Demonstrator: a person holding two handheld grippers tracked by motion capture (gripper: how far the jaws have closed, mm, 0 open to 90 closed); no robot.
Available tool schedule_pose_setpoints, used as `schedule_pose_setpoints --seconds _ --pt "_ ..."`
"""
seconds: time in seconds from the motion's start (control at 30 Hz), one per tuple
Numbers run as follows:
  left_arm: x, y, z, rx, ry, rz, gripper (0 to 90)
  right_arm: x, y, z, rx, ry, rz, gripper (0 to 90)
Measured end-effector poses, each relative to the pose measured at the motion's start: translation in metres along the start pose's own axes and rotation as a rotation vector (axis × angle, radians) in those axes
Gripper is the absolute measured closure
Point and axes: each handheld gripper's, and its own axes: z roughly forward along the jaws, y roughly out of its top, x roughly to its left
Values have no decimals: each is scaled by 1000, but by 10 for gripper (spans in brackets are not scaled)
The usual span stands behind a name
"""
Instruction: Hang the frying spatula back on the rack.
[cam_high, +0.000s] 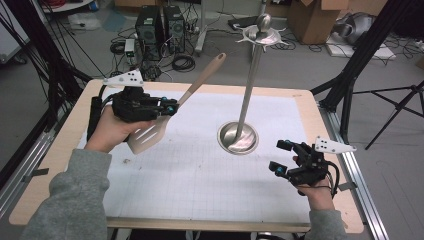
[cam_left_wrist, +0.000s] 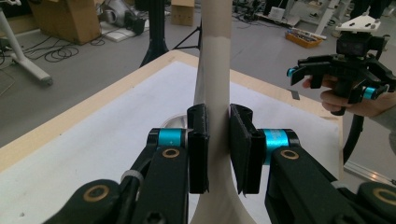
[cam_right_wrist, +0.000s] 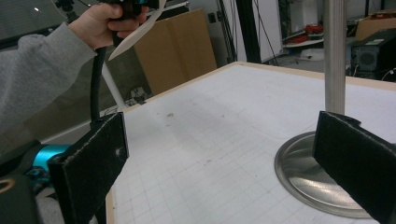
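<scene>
Left gripper (cam_high: 172, 107) clamped on the beige spatula (cam_high: 165, 117) neck, handle angled toward one o'clock for hanging on the steel stand (cam_high: 239, 137) at three o'clock; right gripper (cam_high: 282, 157), jaws apart, waiting at the stand's five o'clock.

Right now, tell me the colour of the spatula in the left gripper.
Beige, the spatula shows best in the high view.

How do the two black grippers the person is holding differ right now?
The left gripper is clamped on a beige spatula and held up off the table; the right gripper holds nothing, jaws spread wide, low beside the metal stand. Both are black with blue joints and a grey plate on top.
</scene>
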Motion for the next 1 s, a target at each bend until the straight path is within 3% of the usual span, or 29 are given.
schedule_pose_setpoints --seconds 0.23,0.5,1.0 --pt "-1 10 -2 -23 -31 17 775 1 1 -2 -6 0 -5 26" --pt "-1 17 -6 -65 -29 14 775 1 1 -1 -5 2 -3 26" --pt "-5 27 0 -66 -43 19 775 1 1 -2 -13 3 1 26"
